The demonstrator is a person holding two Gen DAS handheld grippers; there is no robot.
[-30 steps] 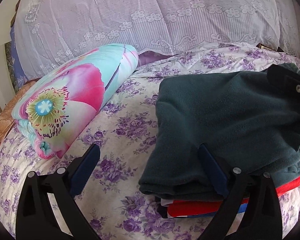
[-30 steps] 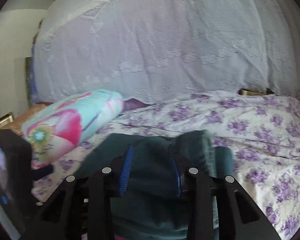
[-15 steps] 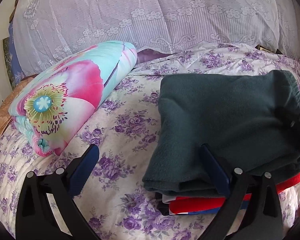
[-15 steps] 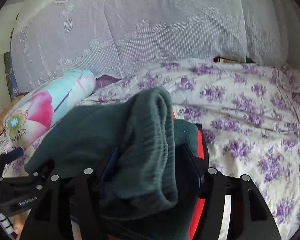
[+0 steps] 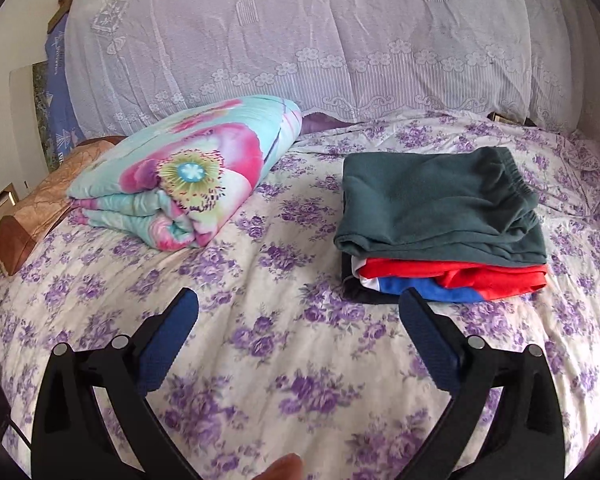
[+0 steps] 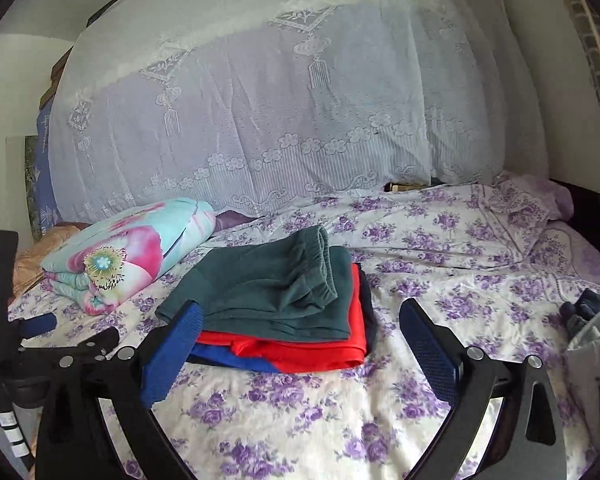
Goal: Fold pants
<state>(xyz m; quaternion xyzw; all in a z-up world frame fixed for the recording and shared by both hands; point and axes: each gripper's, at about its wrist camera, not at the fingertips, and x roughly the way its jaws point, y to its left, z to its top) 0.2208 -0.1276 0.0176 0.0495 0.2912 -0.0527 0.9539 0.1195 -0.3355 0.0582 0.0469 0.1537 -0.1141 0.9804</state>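
Note:
The dark green pants lie folded on top of a stack of folded red, blue and dark clothes on the bed. They also show in the right wrist view, with the elastic waistband on the right. My left gripper is open and empty, pulled back above the sheet in front of the stack. My right gripper is open and empty, just in front of the stack.
A rolled floral quilt lies at the left of the bed. A lace curtain hangs behind. A grey bag with dark cloth sits at the right. The left gripper's body shows at the left edge.
My right gripper let go of the green waistband, opened and drew back. My left gripper backed away from the stack. The pants now rest folded on the pile.

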